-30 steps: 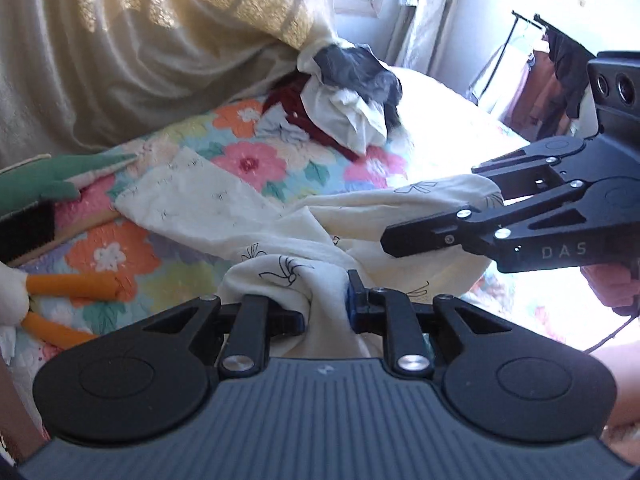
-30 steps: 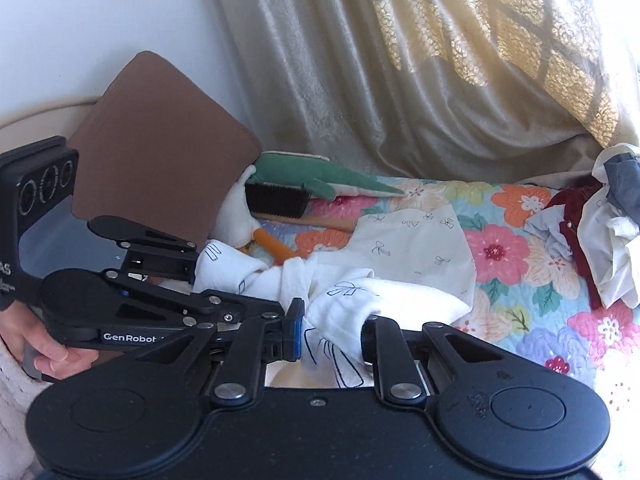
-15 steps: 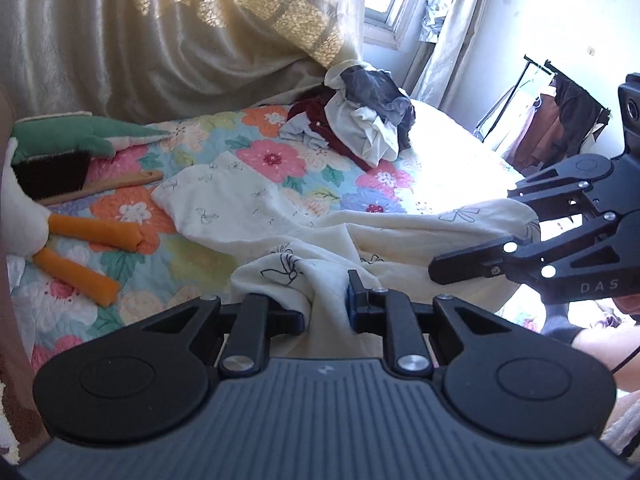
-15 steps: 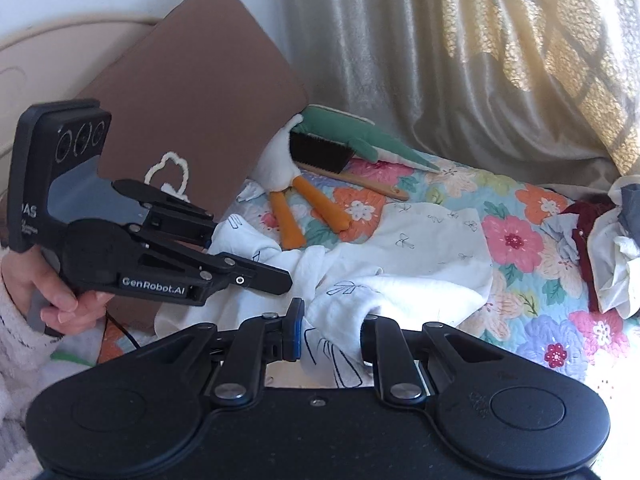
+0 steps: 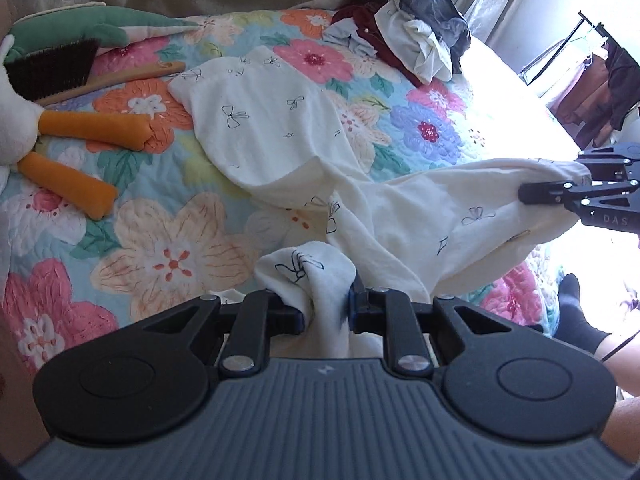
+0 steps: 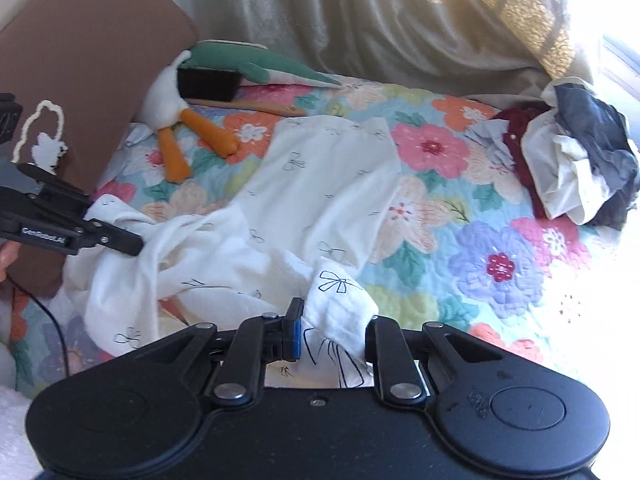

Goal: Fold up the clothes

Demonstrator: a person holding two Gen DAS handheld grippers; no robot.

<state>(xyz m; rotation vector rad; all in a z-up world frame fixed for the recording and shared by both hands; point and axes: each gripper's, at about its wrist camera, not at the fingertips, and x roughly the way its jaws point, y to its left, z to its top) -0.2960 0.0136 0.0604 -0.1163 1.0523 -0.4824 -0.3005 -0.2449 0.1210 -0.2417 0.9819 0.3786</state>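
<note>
A white garment [image 5: 272, 128] printed with small black bows lies partly spread over the floral quilt [image 5: 168, 256], its far end flat near the brush. My left gripper [image 5: 326, 312] is shut on a bunched edge of it at the near side. My right gripper [image 6: 332, 336] is shut on another bunched edge of the same garment [image 6: 328, 184]. The cloth hangs stretched between the two grippers. In the left wrist view the right gripper [image 5: 528, 194] shows at the right edge, clamped on the cloth. In the right wrist view the left gripper [image 6: 132, 244] shows at the left edge, holding fabric.
A pile of crumpled clothes [image 5: 416, 36] sits at the far side of the bed. A duck plush with orange legs [image 5: 92, 128], a green plush [image 5: 100, 24] and a wooden-handled brush [image 5: 52, 68] lie at the left. A brown cushion [image 6: 80, 64] leans by the curtain [image 6: 360, 12].
Both grippers have dropped toward the bed and tilted down, drawing apart sideways. The garment is now stretched wider and lies more spread on the quilt. Both grips stay closed on the cloth.
</note>
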